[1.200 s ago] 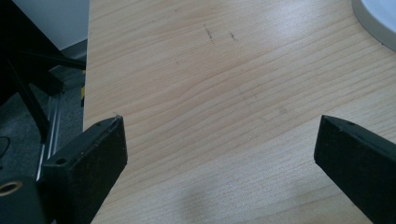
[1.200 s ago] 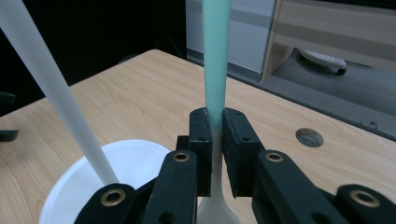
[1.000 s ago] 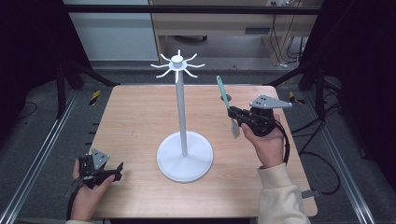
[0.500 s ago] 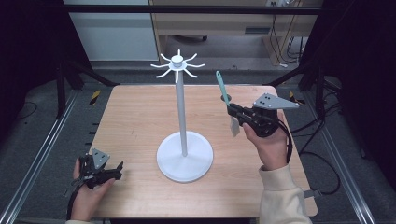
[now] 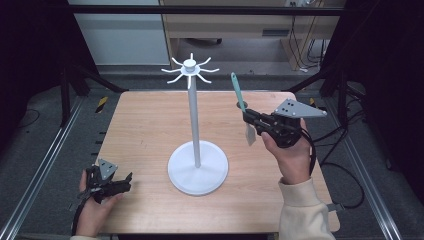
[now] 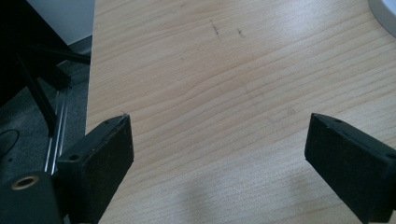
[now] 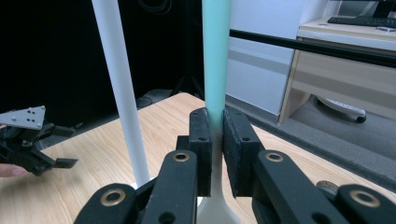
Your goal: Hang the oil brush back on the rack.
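A white utensil stand point(image 5: 195, 120) rises from the middle of the pale wood-grain table point(image 5: 145, 125) — a slim round pole on a flat disc base, crowned by a ring of curved hooks. To the right of the pole, raised off the tabletop, the right gripper point(image 5: 248, 117) is clenched on a spatula point(image 5: 242, 109): its matte black pads pinch the smooth teal handle just above the point where it fades into the white, flat blade, and the handle tilts up and away towards the hooks. Well to the left of the base, near the table's front corner, the left gripper point(image 5: 126, 180) rests low — its blocky, grainy black jaws stand wide apart over bare wood.
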`<state>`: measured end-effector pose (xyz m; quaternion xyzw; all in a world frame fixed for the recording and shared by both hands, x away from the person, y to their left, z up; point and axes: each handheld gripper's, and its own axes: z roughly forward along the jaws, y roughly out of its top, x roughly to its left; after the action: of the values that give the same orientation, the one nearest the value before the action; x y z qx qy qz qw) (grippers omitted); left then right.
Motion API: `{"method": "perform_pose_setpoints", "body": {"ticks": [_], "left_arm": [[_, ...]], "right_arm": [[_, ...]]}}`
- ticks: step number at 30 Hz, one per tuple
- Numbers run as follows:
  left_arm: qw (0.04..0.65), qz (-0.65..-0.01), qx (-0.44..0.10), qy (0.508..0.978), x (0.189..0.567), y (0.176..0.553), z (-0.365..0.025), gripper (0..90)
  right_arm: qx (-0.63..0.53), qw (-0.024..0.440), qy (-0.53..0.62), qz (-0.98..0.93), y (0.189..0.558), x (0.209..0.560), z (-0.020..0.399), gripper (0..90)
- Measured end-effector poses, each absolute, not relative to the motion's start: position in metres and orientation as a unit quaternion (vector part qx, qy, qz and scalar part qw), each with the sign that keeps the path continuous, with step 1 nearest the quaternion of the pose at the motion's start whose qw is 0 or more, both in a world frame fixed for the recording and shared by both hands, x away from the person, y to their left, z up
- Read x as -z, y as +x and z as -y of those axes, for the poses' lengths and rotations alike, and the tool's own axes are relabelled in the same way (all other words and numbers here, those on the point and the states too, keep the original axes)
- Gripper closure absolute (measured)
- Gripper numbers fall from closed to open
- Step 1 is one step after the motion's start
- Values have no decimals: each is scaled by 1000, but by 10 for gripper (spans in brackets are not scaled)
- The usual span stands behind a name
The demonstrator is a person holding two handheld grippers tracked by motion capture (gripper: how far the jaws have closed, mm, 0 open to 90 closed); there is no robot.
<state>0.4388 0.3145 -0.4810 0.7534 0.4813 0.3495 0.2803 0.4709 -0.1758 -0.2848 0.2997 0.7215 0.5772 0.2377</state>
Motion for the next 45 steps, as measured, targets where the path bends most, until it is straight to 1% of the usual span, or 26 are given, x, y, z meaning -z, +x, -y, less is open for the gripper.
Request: {"method": "perform_pose_setpoints", "body": {"ticks": [14, 16, 20, 22, 24, 45], "left_arm": [[283, -474, -330, 766, 484, 440, -311, 70], [283, -471, -325, 770, 484, 440, -310, 97], [284, -473, -318, 771, 485, 440, -310, 85], [295, -459, -306, 780, 484, 439, -310, 3], [296, -461, -310, 777, 484, 439, -310, 31], [307, -461, -314, 771, 481, 438, -314, 27]], "right_arm": [[-589, 236, 290, -717, 464, 277, 177, 824], [-589, 236, 289, -717, 463, 276, 177, 824], [-590, 236, 289, -716, 463, 275, 177, 824], [-591, 236, 287, -716, 462, 274, 178, 824], [-593, 237, 285, -715, 461, 273, 177, 824], [-601, 231, 257, -720, 449, 264, 165, 824]]}}
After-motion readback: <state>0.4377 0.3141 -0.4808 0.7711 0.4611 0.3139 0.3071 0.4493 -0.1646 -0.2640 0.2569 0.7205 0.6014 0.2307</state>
